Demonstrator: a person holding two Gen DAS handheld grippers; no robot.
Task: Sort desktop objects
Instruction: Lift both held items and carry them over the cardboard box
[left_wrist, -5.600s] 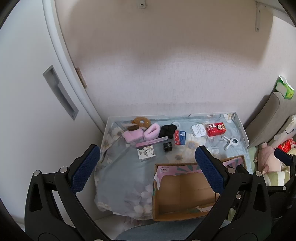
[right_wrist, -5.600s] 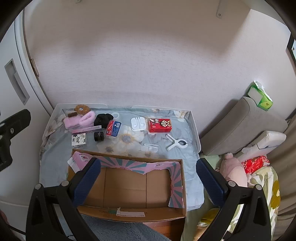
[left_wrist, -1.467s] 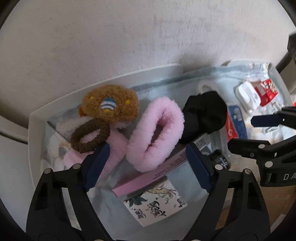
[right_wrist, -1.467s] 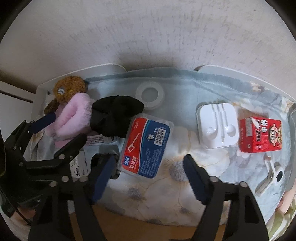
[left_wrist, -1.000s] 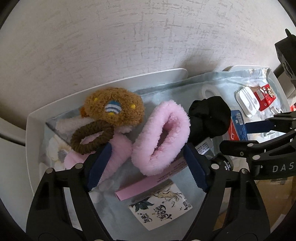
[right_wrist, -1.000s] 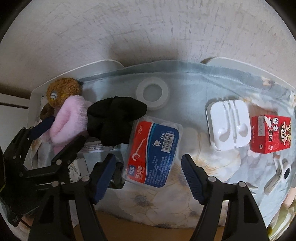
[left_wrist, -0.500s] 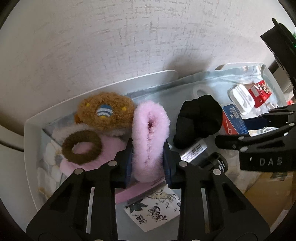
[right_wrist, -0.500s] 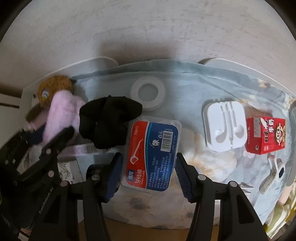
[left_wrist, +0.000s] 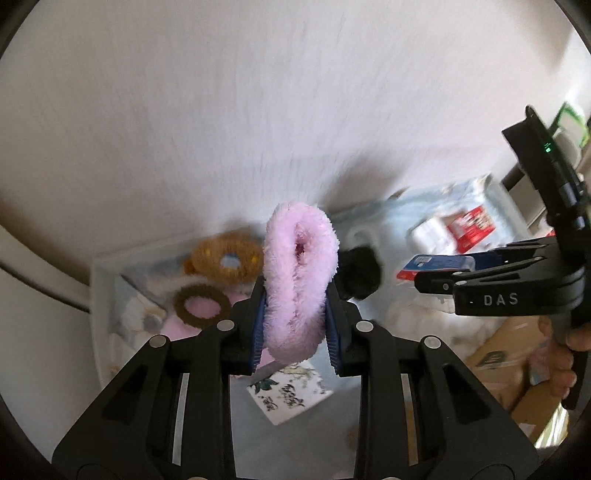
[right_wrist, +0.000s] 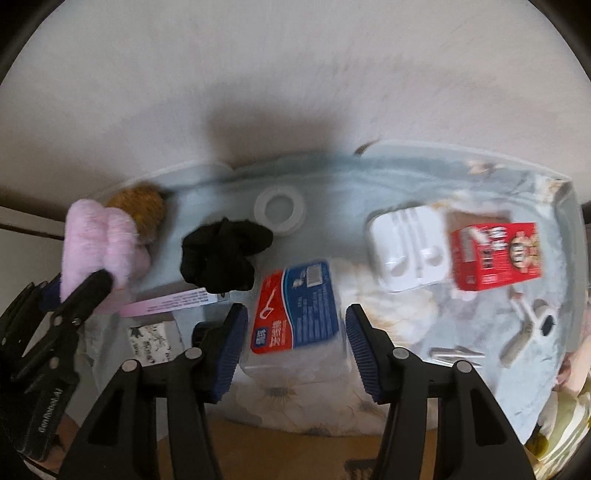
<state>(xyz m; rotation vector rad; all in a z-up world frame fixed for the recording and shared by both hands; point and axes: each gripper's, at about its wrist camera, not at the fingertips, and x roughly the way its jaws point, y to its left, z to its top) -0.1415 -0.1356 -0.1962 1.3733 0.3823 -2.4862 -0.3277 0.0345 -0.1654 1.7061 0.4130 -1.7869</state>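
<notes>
Left wrist: pink scrunchie (left_wrist: 299, 280) above tray rim (left_wrist: 96, 295)

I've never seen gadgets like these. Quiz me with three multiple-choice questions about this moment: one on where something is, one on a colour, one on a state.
1. Where is the black scrunchie?
A. on the flowered cloth
B. in a drawer
C. on the floor

2. What colour is the fluffy ring in the left hand-held gripper?
A. green
B. pink
C. yellow

3. How does the right hand-held gripper stand?
A. wide open and empty
B. out of sight
C. closed on the floss box

Answers: 1 A, it lies on the cloth beside the white ring. 2 B, its fur is pink. 3 C, both pads flank the raised box.
</notes>
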